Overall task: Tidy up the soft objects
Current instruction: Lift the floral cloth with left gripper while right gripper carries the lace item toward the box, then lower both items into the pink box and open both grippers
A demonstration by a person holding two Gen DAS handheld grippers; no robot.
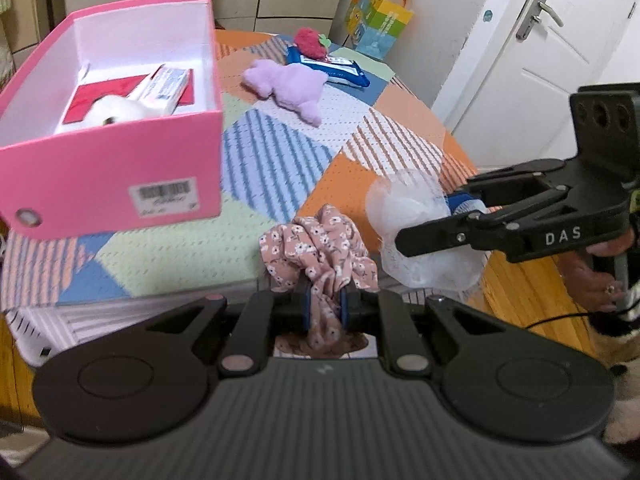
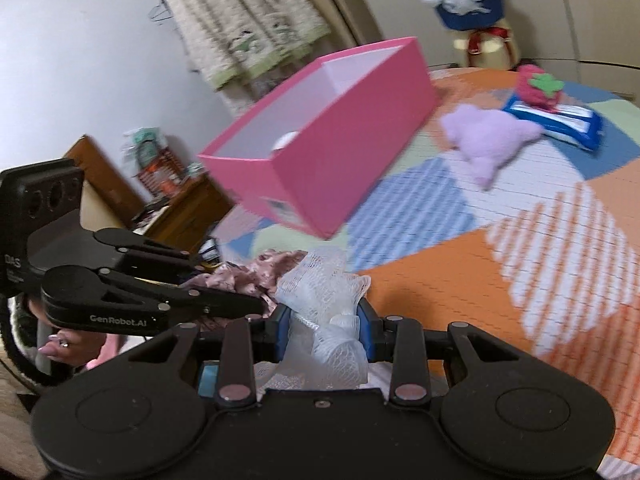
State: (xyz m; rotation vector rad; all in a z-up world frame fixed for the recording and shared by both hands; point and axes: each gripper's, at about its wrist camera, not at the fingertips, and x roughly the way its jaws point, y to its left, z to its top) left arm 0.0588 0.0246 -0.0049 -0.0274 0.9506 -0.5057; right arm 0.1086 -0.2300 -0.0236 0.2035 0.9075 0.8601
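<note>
My left gripper (image 1: 325, 307) is shut on a pink floral scrunchie (image 1: 320, 252), held above the near edge of the patchwork table (image 1: 264, 152). My right gripper (image 2: 323, 328) is shut on a white mesh bath pouf (image 2: 320, 292); the left wrist view shows that pouf (image 1: 416, 216) to the scrunchie's right. An open pink box (image 1: 112, 176) stands at the table's left with a white plush (image 1: 116, 114) and a tube (image 1: 166, 88) inside. Farther back lie a lilac plush (image 1: 286, 88), a red strawberry plush (image 1: 310, 42) and a blue packet (image 1: 334, 66).
A colourful gift bag (image 1: 376, 26) stands behind the table beside a white door (image 1: 532, 60). Wooden floor (image 1: 520, 288) shows below the table's right edge. A cardigan (image 2: 240, 16) hangs on the wall behind the box, with wooden furniture (image 2: 176, 200) to its left.
</note>
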